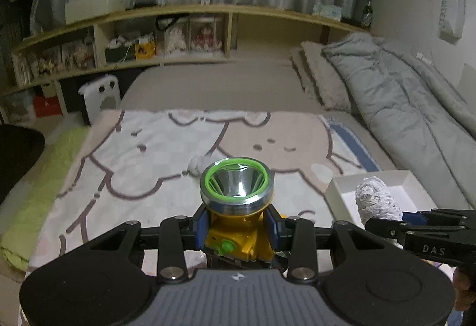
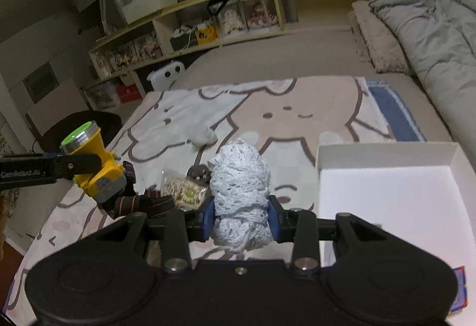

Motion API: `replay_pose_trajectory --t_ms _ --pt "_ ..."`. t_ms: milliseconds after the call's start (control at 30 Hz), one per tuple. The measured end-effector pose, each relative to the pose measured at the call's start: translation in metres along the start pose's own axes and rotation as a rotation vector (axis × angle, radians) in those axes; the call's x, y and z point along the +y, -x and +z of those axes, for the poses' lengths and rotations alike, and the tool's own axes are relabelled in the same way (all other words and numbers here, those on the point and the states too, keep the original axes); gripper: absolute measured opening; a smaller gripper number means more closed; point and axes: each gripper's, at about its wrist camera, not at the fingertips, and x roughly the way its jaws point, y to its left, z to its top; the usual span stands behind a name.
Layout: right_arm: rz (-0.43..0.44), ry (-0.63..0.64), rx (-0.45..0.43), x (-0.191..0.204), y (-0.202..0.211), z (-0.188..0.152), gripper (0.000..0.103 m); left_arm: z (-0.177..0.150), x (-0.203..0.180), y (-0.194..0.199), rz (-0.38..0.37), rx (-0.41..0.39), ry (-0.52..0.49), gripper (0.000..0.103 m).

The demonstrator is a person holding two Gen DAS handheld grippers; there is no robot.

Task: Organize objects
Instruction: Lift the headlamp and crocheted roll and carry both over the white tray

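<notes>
My left gripper (image 1: pixel 236 226) is shut on a yellow headlamp (image 1: pixel 235 192) with a green-ringed silver reflector, held above the cartoon blanket (image 1: pixel 142 159); it also shows in the right wrist view (image 2: pixel 95 159), its dark strap (image 2: pixel 139 202) hanging down. My right gripper (image 2: pixel 241 220) is shut on a roll of white lace (image 2: pixel 239 186), also seen in the left wrist view (image 1: pixel 376 199) over the white box (image 1: pixel 342 192). In the right wrist view the open white box (image 2: pixel 386 195) lies to the right of the lace.
A small white wad (image 2: pixel 203 134) lies on the blanket. A clear packet of small pale pieces (image 2: pixel 184 192) and a dark round item (image 2: pixel 198 172) lie by the strap. A grey duvet (image 1: pixel 401 99) lies right; shelves (image 1: pixel 166 37) behind.
</notes>
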Motion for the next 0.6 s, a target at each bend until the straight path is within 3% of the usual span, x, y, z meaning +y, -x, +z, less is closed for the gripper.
replay_pose_trajectory --t_ms 300,600 --pt "-0.058 -0.051 -0.103 -0.031 0.028 0.022 0.038 0.032 -0.037 0.015 -0.041 -0.1 -0.065 0.04" --pt "-0.141 -0.154 -0.162 -0.083 0.045 0.032 0.038 0.067 -0.103 0.012 -0.16 -0.18 -0.116 0.04"
